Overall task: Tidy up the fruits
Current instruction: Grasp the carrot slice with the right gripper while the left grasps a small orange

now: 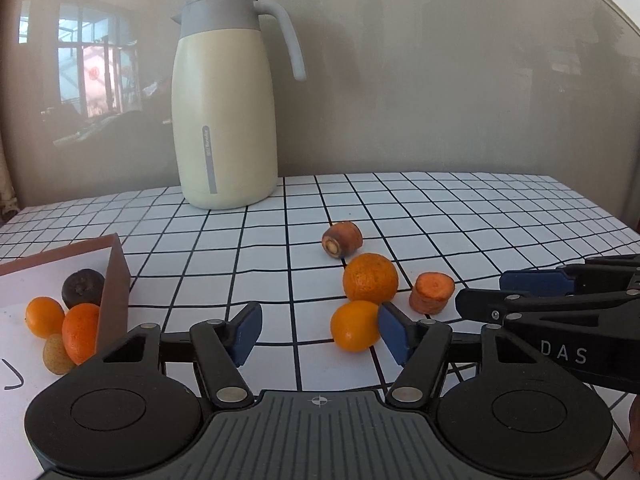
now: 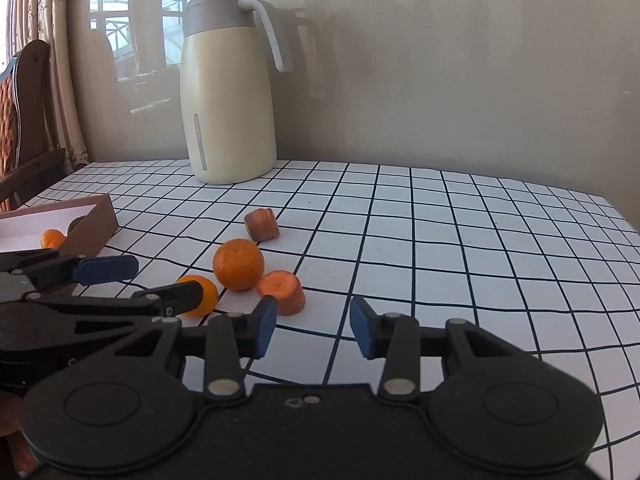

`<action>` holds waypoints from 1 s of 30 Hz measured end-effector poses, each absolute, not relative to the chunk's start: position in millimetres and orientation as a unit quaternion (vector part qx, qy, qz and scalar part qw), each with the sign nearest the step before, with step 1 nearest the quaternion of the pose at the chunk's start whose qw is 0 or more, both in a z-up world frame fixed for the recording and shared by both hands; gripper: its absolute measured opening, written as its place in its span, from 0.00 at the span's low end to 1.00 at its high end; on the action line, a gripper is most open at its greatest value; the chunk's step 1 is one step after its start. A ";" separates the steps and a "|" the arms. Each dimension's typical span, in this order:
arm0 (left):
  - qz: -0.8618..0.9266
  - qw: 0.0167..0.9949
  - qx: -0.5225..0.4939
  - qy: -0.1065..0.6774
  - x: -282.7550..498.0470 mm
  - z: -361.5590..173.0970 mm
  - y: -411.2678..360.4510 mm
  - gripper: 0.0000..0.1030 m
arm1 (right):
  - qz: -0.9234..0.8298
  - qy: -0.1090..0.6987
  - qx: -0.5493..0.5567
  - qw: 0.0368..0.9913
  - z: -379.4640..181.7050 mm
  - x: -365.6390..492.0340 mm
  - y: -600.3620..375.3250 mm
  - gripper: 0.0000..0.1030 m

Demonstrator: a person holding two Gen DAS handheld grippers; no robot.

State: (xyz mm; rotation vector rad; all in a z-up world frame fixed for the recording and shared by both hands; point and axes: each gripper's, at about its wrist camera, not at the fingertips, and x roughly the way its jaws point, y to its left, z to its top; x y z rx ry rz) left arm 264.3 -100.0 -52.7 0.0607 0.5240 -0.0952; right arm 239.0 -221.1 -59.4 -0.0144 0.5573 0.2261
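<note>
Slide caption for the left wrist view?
Open left gripper nears small orange beside carrot chunks; box holds sorted fruit.

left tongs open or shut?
Open: the left tongs show a wide gap between blue pads, the small smooth orange fruit beside the right pad, ungripped.

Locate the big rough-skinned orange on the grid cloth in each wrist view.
Left wrist: orange right of centre, beyond the open left gripper.
Right wrist: orange left of centre, just left of a carrot chunk.
Shared landmark: cream jug at the back.
</note>
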 end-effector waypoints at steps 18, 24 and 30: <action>-0.092 0.952 0.017 0.291 268.3 -60.1 -105.6 0.63 | 0.113 0.278 0.017 0.954 -56.8 237.3 -231.6 0.32; -0.080 0.949 0.025 0.305 273.8 -62.0 -106.6 0.46 | 0.116 0.286 0.015 0.951 -58.9 241.6 -227.9 0.32; -0.058 0.952 0.029 0.301 271.9 -61.7 -92.6 0.47 | 0.126 0.288 -0.010 0.949 -61.4 246.3 -210.3 0.31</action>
